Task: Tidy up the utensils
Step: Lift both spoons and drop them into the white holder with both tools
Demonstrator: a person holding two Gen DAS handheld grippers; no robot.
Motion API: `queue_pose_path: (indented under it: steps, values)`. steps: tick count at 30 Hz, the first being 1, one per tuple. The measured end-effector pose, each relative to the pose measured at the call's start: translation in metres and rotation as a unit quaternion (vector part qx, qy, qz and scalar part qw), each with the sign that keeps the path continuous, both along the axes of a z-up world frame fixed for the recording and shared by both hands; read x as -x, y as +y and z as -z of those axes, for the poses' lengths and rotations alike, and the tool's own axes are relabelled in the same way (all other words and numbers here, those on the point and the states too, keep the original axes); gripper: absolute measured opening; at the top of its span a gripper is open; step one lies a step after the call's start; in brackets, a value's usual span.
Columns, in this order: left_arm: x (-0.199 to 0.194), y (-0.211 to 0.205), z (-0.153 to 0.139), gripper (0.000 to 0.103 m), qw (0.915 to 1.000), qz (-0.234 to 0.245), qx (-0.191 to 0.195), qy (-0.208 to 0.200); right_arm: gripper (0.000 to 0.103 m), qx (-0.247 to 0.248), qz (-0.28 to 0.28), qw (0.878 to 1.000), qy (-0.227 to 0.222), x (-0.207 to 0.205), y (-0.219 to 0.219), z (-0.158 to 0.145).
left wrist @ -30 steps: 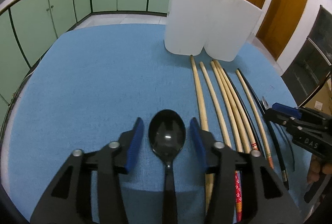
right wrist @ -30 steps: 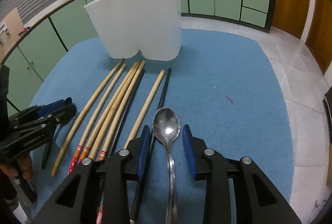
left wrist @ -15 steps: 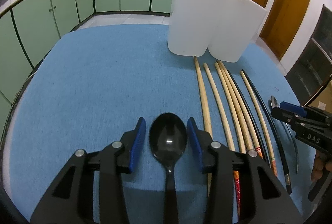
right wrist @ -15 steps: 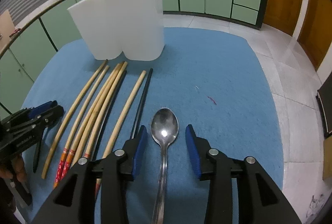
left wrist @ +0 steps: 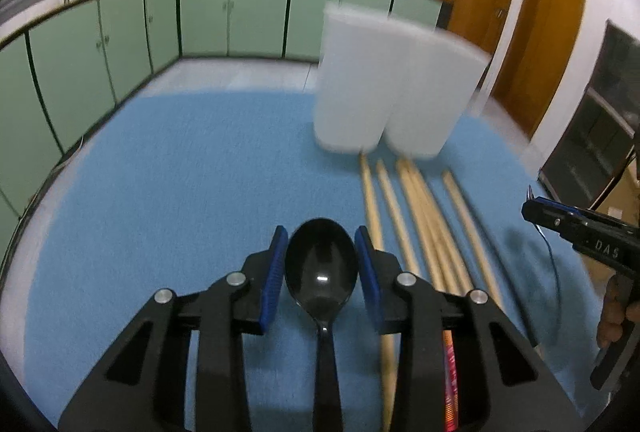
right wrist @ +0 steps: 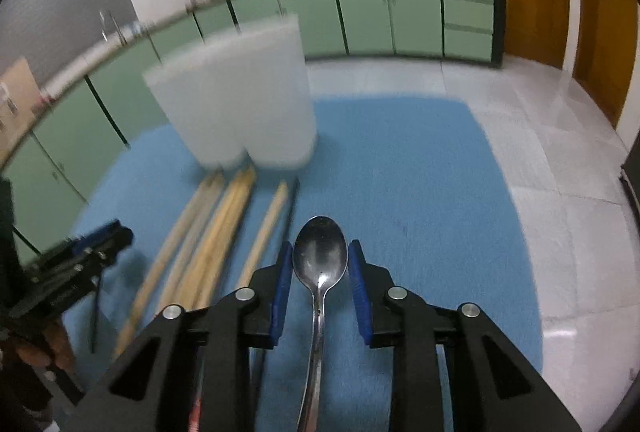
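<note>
Left gripper (left wrist: pixel 321 264) closing on the black spoon (left wrist: pixel 321 272); bowl sits between the blue pads (left wrist: pixel 273 272), edges look to be touching them, handle running back under the tool. Right gripper (right wrist: pixel 320 268) closing on the metal spoon (right wrist: pixel 320 260); slim gaps show either side of the bowl, so I call that one not yet clamped. Whether either spoon is off the blue cloth (left wrist: pixel 180 172) I cannot tell

White holder (left wrist: pixel 388 88), two compartments side by side, stands upright at the far end of the cloth. Chopsticks (left wrist: pixel 416 224) lie in a row between my two tools, tips near the holder's base, one dark stick (right wrist: pixel 290 208) at the right edge of the row

Doing this step well, as I judge it:
- finish both squeezes before lifting; a bowl pinched across its width can pivot
- keep the pads centred on the widest part, not the neck
- raise straight, handle hanging, clear of the chopsticks
- approach the holder from above its rim, one spoon at a time so my tools don't clash
- both views smeared, so I slow down before aiming at a compartment
</note>
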State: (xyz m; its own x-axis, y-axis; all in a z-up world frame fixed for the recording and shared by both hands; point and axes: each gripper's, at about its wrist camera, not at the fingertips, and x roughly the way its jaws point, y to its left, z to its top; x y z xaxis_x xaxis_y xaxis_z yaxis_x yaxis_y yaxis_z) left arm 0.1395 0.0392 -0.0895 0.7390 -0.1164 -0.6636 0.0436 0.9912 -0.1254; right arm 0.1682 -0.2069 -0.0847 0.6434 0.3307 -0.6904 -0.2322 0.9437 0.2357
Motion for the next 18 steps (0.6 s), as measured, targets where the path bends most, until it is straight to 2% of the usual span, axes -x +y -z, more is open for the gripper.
queue_pose_path:
  steps: [6,13,18]
  values:
    - [0.000,-0.005,-0.043,0.033,0.9959,0.008,0.030,-0.085,0.028,-0.045,-0.020,0.995,-0.081,0.003,-0.009,-0.043]
    - [-0.021,-0.013,-0.091,0.033,0.9827,0.027,0.078,-0.166,0.028,-0.080,-0.023,0.987,-0.138,-0.013,-0.016,-0.084]
    - [-0.051,-0.027,-0.120,0.033,0.9735,0.036,0.076,-0.213,0.028,-0.081,-0.024,0.980,-0.181,-0.034,-0.016,-0.119]
